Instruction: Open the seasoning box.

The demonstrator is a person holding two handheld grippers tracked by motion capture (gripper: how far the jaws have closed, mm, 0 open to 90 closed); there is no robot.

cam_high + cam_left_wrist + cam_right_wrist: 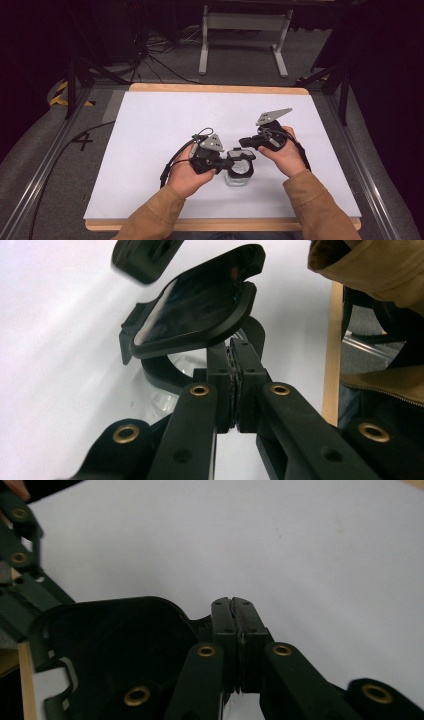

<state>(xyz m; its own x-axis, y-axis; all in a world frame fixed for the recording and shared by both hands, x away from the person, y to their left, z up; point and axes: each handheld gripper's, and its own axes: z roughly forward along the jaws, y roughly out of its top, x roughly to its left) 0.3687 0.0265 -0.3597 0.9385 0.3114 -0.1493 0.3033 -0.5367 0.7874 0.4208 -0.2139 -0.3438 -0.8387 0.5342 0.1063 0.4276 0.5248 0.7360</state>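
Hands, white table, dark room

One black lid, one clear container, two tools, one white table.

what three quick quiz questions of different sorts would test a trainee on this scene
1. True or false: the left gripper has its jaws shut on the rim of the clear glass jar.
2. Which thing does the right gripper meet? A) the black hinged plastic lid B) the white table sheet C) a brown sleeve
3. Fill in: the lid stands ____ above the jar's mouth.

Key: 1 true: in the left gripper view the jaws meet on the dark rim. 2 A. 3 tilted open.
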